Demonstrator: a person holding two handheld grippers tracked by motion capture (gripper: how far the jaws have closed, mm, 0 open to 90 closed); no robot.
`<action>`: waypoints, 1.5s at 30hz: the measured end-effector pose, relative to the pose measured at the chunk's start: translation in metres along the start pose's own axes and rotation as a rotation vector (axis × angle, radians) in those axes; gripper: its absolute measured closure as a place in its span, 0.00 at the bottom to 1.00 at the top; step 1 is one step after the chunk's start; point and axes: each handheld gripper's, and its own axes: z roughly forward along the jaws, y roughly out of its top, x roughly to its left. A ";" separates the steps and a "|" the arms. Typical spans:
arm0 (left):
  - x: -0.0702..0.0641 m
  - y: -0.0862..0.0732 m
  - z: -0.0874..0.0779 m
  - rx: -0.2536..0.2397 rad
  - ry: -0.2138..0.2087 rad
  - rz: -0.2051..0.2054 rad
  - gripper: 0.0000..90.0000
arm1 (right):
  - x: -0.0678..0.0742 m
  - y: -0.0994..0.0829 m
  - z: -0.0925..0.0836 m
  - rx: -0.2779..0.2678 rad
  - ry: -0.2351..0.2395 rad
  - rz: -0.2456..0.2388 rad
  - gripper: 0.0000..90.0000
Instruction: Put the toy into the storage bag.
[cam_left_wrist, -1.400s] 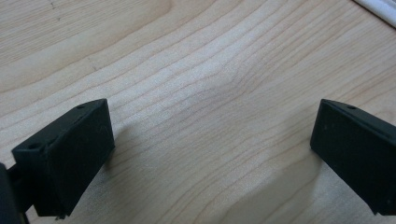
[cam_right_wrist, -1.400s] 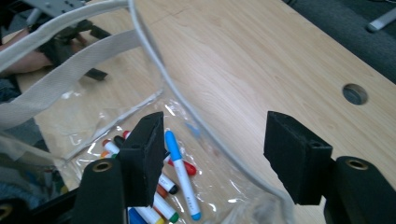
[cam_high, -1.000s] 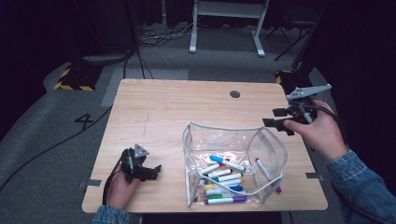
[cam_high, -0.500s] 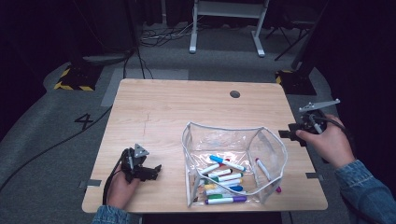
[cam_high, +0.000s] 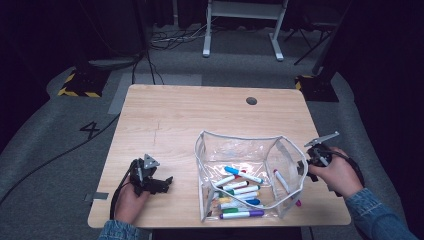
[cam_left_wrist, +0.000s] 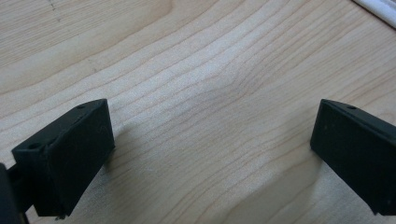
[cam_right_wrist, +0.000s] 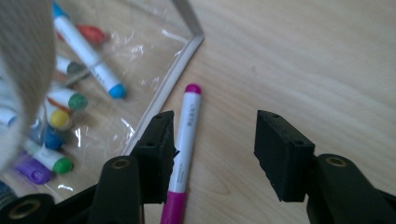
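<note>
Right gripper, jaws apart and just now narrowing, straddles the magenta marker lying against its left finger beside the clear pouch; left gripper released over bare table.

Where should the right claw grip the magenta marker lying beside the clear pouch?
Grip the magenta marker mid-barrel on its white section, coming straight down from above, jaws across its width. It lies flat on the table, parallel to the clear pouch edge; the right claw already straddles it, open.
</note>
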 end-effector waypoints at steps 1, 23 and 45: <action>0.000 0.000 0.000 0.000 0.000 0.000 0.00 | 0.001 -0.003 0.004 0.009 0.008 -0.004 0.54; 0.000 0.000 0.000 0.001 0.000 0.000 0.00 | 0.006 -0.034 0.048 0.120 0.004 -0.060 0.85; 0.000 0.000 0.000 0.000 0.000 0.000 0.00 | -0.004 -0.007 -0.020 -0.004 -0.012 -0.051 0.85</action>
